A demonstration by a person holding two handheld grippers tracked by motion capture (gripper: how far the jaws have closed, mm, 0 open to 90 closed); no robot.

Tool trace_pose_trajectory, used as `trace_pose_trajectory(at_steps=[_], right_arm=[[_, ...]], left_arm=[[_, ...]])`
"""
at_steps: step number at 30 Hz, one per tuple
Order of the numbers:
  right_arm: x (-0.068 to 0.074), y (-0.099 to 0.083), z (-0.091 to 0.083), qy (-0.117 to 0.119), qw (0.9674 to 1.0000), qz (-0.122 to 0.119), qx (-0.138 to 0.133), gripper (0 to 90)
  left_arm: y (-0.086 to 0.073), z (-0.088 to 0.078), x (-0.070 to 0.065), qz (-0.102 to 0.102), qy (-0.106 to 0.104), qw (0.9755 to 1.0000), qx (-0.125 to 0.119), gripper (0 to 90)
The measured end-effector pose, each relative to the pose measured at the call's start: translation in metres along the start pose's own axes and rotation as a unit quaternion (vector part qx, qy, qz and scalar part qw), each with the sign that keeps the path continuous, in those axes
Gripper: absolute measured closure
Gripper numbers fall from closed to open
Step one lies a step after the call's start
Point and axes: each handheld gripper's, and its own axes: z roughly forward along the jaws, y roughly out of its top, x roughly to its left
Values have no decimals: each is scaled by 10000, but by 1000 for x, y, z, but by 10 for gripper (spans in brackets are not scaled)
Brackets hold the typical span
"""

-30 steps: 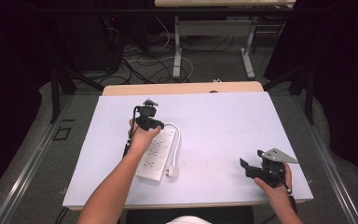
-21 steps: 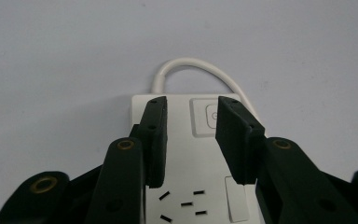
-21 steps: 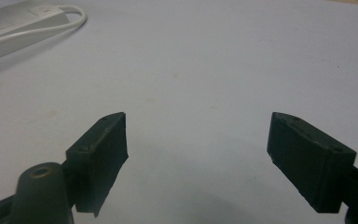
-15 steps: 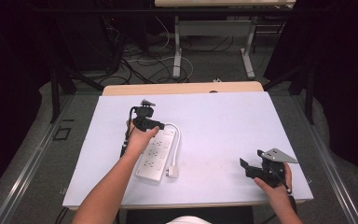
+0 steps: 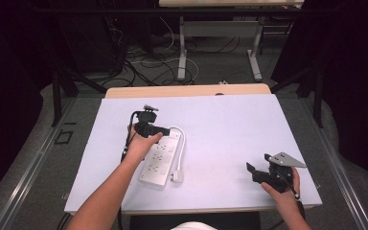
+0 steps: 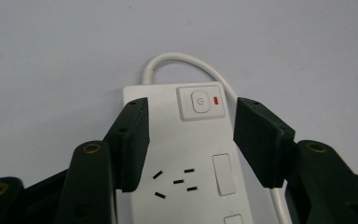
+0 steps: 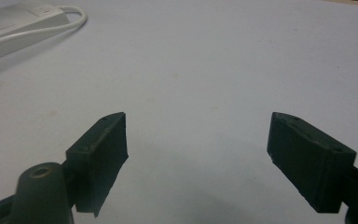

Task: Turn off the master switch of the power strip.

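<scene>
A white power strip [image 5: 160,160] lies left of the table's middle, its cable [image 5: 179,139] looping round to a plug [image 5: 177,177] beside it. My left gripper [image 5: 160,130] hovers over the strip's far end. In the left gripper view the jaws [image 6: 192,103] stand either side of the power switch [image 6: 200,101] and its red light [image 6: 216,100]. They have just been opening, and the pads press on nothing. My right gripper [image 5: 258,165] rests near the front right edge. It is open [image 7: 196,119] with only bare table between its jaws, and the strip [image 7: 14,25] lies far off.
The table top [image 5: 230,129] is a pale mat, with a wooden strip [image 5: 187,90] along its back edge. Behind the table, loose cables [image 5: 158,62] and desk legs [image 5: 182,43] stand on a dark floor.
The left hand has shifted slightly over the far end of the strip. The right hand and gripper have stayed where they were.
</scene>
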Motion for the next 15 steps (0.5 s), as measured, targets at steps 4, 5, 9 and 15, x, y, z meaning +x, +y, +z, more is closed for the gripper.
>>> trace_pose_trajectory(at_steps=[4,5,9,15], right_arm=[[0,0,-1,3,10000,6,46,193],[0,0,-1,-2,10000,5,47,193],[0,0,-1,1,10000,9,45,193],[1,0,-1,7,10000,40,50,193]], left_arm=[[-3,-2,0,168,33,9998,-54,404],[-4,-2,0,191,51,9998,-57,401],[-7,-5,-1,316,5,9994,-104,387],[-13,-11,-2,457,-23,9987,-215,361]])
